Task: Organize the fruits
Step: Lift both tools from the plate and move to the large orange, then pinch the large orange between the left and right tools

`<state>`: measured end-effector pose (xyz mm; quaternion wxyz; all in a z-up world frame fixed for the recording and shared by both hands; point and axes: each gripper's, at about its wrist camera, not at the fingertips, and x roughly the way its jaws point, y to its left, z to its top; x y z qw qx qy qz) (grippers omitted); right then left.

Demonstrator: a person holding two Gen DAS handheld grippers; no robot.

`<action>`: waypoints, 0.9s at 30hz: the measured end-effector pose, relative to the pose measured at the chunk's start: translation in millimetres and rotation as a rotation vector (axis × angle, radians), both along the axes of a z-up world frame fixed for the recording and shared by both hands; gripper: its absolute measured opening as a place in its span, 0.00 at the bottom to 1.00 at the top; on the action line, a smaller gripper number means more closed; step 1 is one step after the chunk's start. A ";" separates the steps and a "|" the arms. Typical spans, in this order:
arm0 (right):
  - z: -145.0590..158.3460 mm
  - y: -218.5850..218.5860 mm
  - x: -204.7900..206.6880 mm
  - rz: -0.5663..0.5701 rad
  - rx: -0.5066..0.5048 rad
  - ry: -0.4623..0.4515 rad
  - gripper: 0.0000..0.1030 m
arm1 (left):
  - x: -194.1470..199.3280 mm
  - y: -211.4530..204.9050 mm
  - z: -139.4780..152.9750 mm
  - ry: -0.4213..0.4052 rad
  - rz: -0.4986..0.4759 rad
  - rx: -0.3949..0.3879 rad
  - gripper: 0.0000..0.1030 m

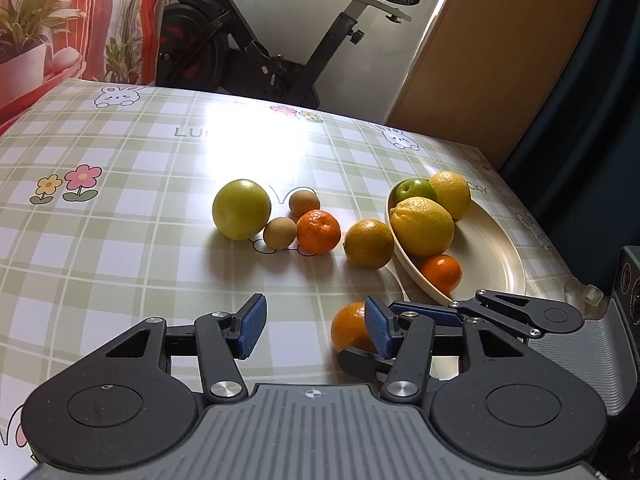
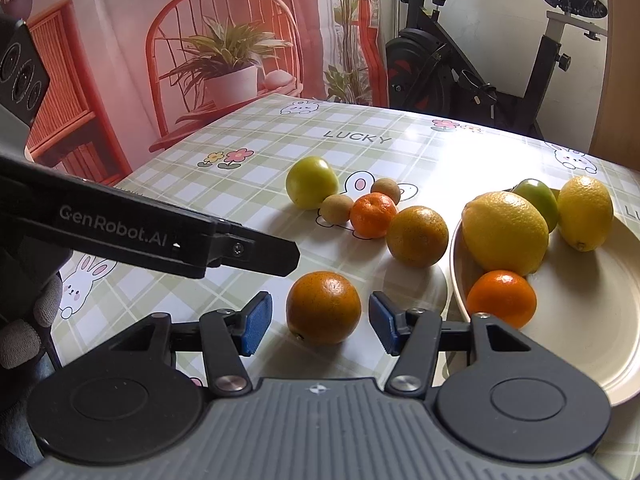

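Observation:
An orange (image 2: pixel 323 307) lies on the checked tablecloth between the pads of my right gripper (image 2: pixel 320 324), which is open and not touching it. My left gripper (image 1: pixel 316 326) is open and holds nothing; the same orange (image 1: pixel 348 330) peeks out behind its right pad. A cream plate (image 2: pixel 580 320) on the right holds two lemons (image 2: pixel 505 233), a green apple (image 2: pixel 538 199) and a mandarin (image 2: pixel 501 298). Left of the plate lie another orange (image 2: pixel 417 236), a mandarin (image 2: pixel 373 215), two small brown fruits (image 2: pixel 337 209) and a large yellow-green fruit (image 2: pixel 312 182).
The left gripper's finger (image 2: pixel 260 250) reaches in from the left, just above the near orange. A gloved hand (image 2: pixel 24 320) shows at the left edge. An exercise bike (image 1: pixel 280 40) and a wooden panel (image 1: pixel 500 60) stand behind the table. Bare cloth (image 1: pixel 100 260) lies on the left.

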<state>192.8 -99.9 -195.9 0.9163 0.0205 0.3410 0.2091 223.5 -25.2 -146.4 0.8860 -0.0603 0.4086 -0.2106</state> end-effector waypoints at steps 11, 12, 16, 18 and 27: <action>-7.0 2.8 5.2 0.013 0.006 0.017 0.55 | 0.0 -16.7 -8.3 0.035 -0.067 0.007 0.55; -7.5 2.4 5.4 0.014 0.008 0.018 0.55 | 0.3 -17.7 -9.0 0.039 -0.073 0.007 0.55; -8.9 0.8 5.4 0.011 0.015 0.025 0.53 | 4.4 -20.1 -13.1 0.067 -0.094 -0.011 0.55; -9.0 0.4 5.8 0.010 0.018 0.027 0.52 | 7.7 -21.8 -16.1 0.086 -0.101 -0.009 0.55; -9.5 -1.4 5.8 0.002 0.026 0.033 0.46 | 11.3 -24.0 -18.3 0.104 -0.130 -0.008 0.45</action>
